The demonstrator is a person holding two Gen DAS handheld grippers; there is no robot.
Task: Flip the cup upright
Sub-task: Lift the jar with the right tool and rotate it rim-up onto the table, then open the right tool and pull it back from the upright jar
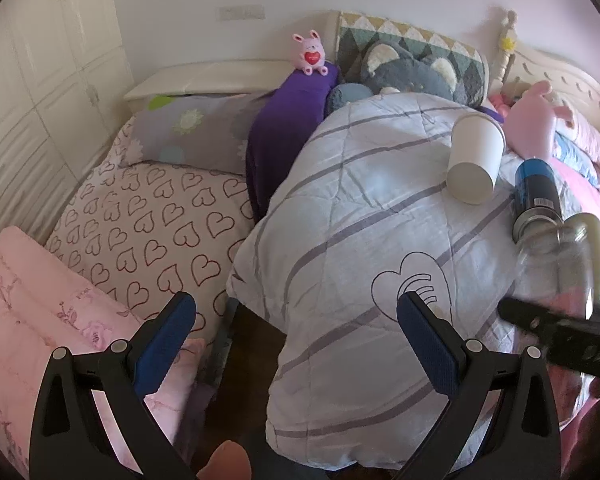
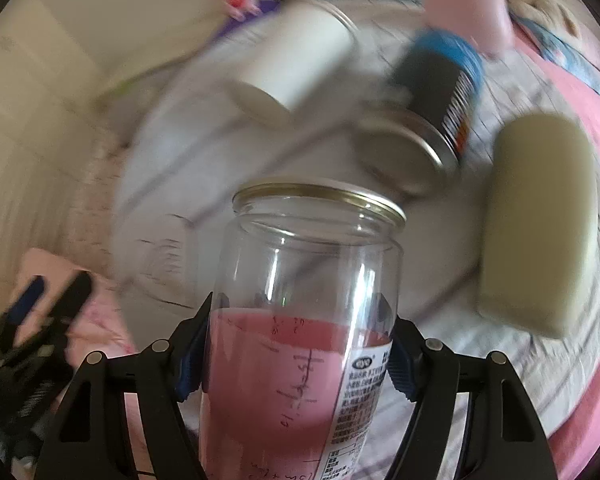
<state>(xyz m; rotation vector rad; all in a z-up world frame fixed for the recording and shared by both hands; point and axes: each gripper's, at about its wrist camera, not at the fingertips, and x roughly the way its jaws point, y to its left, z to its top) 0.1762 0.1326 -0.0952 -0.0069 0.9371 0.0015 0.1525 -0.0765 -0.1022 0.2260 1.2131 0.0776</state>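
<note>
A clear glass jar-like cup point(image 2: 304, 320) with a gold rim and a printed label is held between the blue pads of my right gripper point(image 2: 296, 344), its open mouth pointing away from the camera. In the left wrist view the same jar point(image 1: 556, 268) shows at the right edge above the striped quilt point(image 1: 360, 216), with the right gripper's black body below it. My left gripper point(image 1: 296, 340) is open and empty, low over the bed's near edge. The right wrist view is motion-blurred.
A white paper cup point(image 1: 474, 158) lies on its side on the quilt. A blue-and-black can point(image 1: 534, 200) lies beside it. A beige block point(image 2: 540, 224) lies right of the jar. Plush toys and pillows point(image 1: 412, 64) sit by the headboard. A folded pink blanket point(image 1: 40, 304) is at left.
</note>
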